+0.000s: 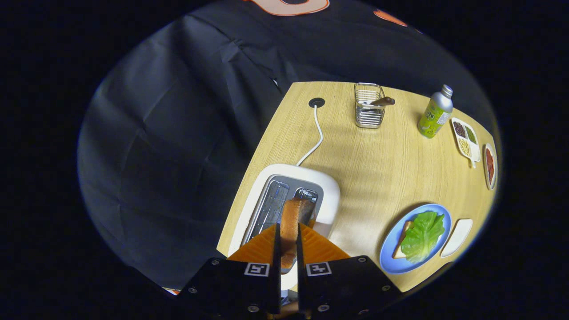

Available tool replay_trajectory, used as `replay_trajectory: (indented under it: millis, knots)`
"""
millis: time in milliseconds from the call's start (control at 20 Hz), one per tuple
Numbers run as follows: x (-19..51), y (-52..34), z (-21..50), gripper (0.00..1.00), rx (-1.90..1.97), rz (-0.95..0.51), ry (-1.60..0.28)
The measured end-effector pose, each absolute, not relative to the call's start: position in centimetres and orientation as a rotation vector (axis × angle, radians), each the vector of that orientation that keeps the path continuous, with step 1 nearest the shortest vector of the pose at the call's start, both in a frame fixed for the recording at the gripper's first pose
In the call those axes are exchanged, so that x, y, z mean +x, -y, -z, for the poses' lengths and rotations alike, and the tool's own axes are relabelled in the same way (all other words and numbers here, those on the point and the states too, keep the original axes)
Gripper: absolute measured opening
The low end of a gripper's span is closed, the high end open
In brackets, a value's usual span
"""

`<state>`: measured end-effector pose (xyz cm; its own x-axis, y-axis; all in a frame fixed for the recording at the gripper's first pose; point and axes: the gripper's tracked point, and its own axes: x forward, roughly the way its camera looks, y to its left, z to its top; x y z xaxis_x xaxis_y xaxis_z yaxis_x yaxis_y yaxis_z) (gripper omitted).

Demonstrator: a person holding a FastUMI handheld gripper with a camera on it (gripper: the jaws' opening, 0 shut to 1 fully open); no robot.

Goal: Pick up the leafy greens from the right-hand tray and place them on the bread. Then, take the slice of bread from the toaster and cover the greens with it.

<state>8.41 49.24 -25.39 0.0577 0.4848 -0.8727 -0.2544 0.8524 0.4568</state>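
My gripper (288, 235) is shut on a slice of bread (291, 220), both fingers pressing its flat sides. The slice stands on edge above the right slot of the white toaster (326, 186), just lifted out of it. To the right, on the wooden table (378, 164), a blue plate (391, 249) holds another slice of bread (403, 233) with a leaf of green lettuce (424, 235) lying over most of it.
A small white tray (458, 237) sits right beside the plate. Farther back stand a wire basket (369, 106) with a wooden-handled tool, a green bottle (435, 113), a divided dish of beans (466, 138) and a dish of red food (490, 165). The toaster's white cable (316, 133) runs to a table hole.
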Motion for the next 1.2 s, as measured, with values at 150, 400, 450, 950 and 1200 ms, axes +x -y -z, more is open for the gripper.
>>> replay_trajectory:
  millis: [150, 400, 450, 950, 1200]
  knots:
    - [7.9, -48.7, 23.8, 0.13, 0.237, -0.603, -1.362]
    - [8.0, -46.0, 20.6, 0.12, 0.299, -0.665, -1.275]
    - [8.0, -45.2, 19.7, 0.11, 0.329, -0.674, -1.255]
    - [6.8, -35.0, 18.8, 0.11, 0.445, -0.669, -1.138]
    - [6.1, -29.6, 22.2, 0.11, 0.493, -0.622, -1.140]
